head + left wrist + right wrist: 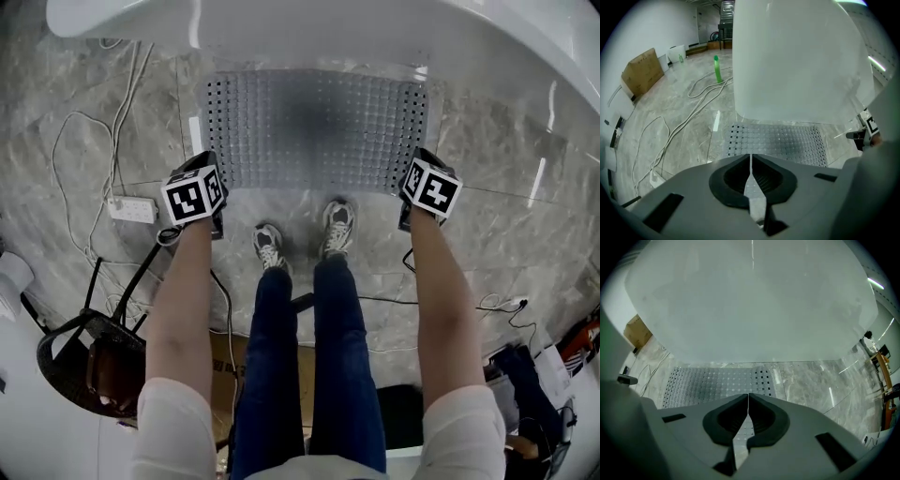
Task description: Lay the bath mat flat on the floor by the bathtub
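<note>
- power strip (131,208) + cables (686,121): on floor (497,141) off to left of bathtub (375,28), well clear of it; snag risk only if swinging wide that way
- left gripper (751,161): held a bit out from bathtub's front, toward its left; jaws closed tip to tip, nothing pinched; mat pattern shows only thru gap behind tips
- bath mat (314,131): flat on floor right along bathtub's front, long side parallel to it; far edge runs under bathtub's overhang, touching base or not, can't tell; looks laid already
- handling, my guess: thin perforated rubbery sheet; light, floppy, would sag btwn two holds; prob clingy on polished floor; if it needs a nudge, take the two corners farthest from bathtub, one per gripper; lift, don't drag
- shoes (270,246): at mat edge farthest from bathtub, about centred on bathtub's front; step back before any pull
- right gripper (748,401): same distance out from bathtub, toward its right; jaws closed, empty
- right of bathtub's front: bare floor, most open room; bathtub wall is the hard limit ahead
</note>
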The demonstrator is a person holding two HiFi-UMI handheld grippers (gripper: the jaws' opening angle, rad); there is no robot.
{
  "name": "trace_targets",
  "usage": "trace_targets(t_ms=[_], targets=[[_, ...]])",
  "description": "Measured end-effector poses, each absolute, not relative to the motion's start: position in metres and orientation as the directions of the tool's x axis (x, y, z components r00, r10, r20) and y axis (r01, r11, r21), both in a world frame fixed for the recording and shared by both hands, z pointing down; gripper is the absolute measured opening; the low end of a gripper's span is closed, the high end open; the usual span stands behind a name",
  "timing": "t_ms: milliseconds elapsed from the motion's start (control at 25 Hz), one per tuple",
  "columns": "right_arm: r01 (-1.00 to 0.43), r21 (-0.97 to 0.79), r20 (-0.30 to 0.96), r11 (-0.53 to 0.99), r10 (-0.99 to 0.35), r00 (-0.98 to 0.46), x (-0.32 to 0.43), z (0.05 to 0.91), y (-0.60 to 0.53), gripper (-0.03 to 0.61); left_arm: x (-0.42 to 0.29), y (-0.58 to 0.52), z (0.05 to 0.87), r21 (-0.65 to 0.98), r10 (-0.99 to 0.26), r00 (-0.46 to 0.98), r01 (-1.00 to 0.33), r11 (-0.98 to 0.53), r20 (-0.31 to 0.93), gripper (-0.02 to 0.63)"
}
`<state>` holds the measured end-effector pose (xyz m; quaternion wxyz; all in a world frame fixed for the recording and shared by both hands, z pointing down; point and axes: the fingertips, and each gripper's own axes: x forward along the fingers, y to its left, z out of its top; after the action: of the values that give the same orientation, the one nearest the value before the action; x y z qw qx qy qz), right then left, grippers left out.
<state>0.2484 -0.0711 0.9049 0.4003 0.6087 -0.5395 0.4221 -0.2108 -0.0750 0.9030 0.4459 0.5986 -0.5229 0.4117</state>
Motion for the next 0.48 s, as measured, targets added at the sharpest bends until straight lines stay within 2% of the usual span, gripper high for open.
trace_targets(t_ms=[480], targets=[[-0.996,-0.064,0.913,-0.060,-0.407,-0.034,0.204,0.757,-0.079,0.033,-0.171,-0.079,0.759,0.165,-0.331,0.198,-0.978,-0.125,0.923,0.041]])
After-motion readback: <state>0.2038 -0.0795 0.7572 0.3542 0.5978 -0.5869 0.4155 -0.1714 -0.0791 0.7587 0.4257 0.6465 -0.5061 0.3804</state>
